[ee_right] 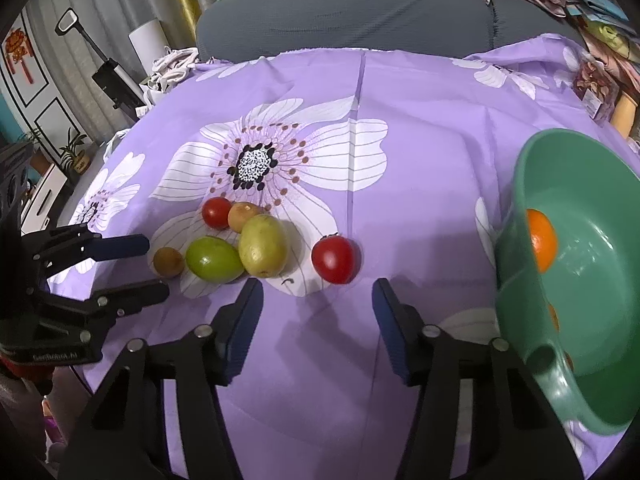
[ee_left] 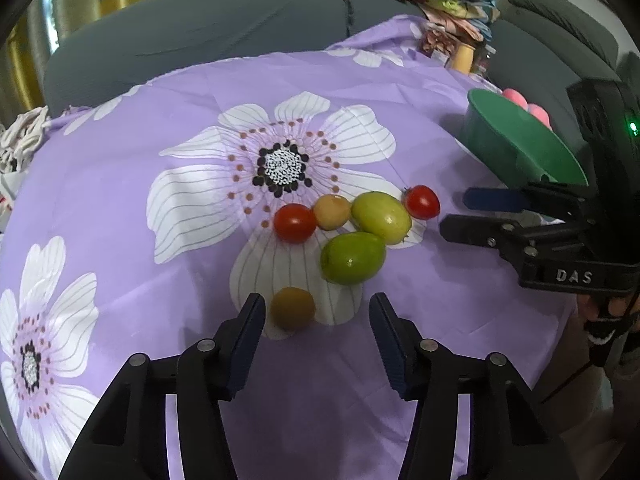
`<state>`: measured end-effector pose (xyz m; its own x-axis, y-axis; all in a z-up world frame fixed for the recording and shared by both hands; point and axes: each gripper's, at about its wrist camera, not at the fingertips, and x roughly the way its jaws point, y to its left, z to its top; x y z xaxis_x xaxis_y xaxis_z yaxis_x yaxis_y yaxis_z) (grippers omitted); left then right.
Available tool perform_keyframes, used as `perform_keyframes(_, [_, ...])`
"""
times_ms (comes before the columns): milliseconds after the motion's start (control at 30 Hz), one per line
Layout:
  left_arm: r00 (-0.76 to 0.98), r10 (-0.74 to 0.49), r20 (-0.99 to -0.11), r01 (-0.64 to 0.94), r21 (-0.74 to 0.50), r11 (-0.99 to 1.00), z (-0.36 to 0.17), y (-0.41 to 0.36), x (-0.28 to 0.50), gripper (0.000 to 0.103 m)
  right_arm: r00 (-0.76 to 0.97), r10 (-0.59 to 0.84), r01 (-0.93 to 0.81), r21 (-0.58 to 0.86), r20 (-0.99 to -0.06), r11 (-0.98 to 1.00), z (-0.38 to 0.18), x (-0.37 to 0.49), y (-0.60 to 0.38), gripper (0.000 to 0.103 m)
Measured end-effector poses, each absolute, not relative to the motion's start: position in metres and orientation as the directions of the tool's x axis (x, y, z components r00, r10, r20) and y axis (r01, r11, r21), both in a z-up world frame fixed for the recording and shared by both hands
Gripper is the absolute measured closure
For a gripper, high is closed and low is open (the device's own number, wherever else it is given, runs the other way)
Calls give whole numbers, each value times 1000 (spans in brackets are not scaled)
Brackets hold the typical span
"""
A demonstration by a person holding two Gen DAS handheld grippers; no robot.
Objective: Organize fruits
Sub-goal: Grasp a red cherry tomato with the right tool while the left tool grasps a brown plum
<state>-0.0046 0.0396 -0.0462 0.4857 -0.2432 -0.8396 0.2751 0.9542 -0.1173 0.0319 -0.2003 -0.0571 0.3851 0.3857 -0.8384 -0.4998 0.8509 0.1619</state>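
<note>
Left wrist view: left tool (ee_left: 317,320), jaws spread, nothing pinched; small brownish fruit (ee_left: 292,308) lies between the tips on the purple floral cloth (ee_left: 120,200), nearer one pad. Risk: an off-centre close rolls it away or bunches the cloth. Green fruit (ee_left: 353,257) just beyond may be nudged.

Right wrist view: right tool (ee_right: 317,306), jaws spread, empty; red tomato (ee_right: 334,260) just ahead, apart from the cluster. Risk: round skin may squirt out or bruise. Green bowl (ee_right: 520,240) at bench edge, orange fruit (ee_right: 542,240) inside, possibly overhanging; a knock could tip it.
</note>
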Motion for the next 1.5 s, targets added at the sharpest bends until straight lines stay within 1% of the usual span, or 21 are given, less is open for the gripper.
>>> perform_keyframes(133, [474, -234, -849, 269, -114, 956, -51, 40, -2, 53, 369, 378, -507, 157, -849, 847, -62, 41, -195, 53])
perform_keyframes(167, [470, -234, -851, 270, -114, 956, -52, 40, -1, 55, 367, 376, -510, 154, -851, 846, -63, 43, -194, 54])
perform_keyframes(200, [468, -233, -852, 270, -113, 956, -53, 40, -1, 60, 366, 371, -512, 148, -853, 846, -64, 46, -193, 55])
perform_keyframes(300, [458, -232, -858, 269, -115, 956, -56, 40, 1, 63, 356, 360, -513, 142, -862, 846, -67, 53, -190, 58])
perform_keyframes(400, [450, -241, -860, 261, -131, 956, -60, 43, 3, 69, 340, 356, -516, 143, -870, 844, -71, 58, -187, 59])
perform_keyframes(500, [445, -248, -860, 251, -147, 957, -63, 45, 5, 70, 330, 353, -513, 147, -875, 845, -74, 60, -186, 63])
perform_keyframes(633, [443, -252, -860, 252, -151, 956, -64, 44, 7, 75, 328, 348, -517, 142, -878, 844, -78, 62, -184, 67])
perform_keyframes(800, [444, -263, -857, 255, -161, 954, -65, 45, 11, 76, 337, 336, -518, 125, -880, 846, -79, 66, -182, 75])
perform_keyframes(1000, [451, -267, -851, 234, -176, 956, -62, 50, 9, 76, 346, 345, -514, 131, -873, 848, -78, 65, -184, 76])
perform_keyframes(1500, [499, -294, -815, 234, -201, 951, -30, 49, -3, 76, 421, 413, -507, 168, -807, 845, -38, 23, -212, 76])
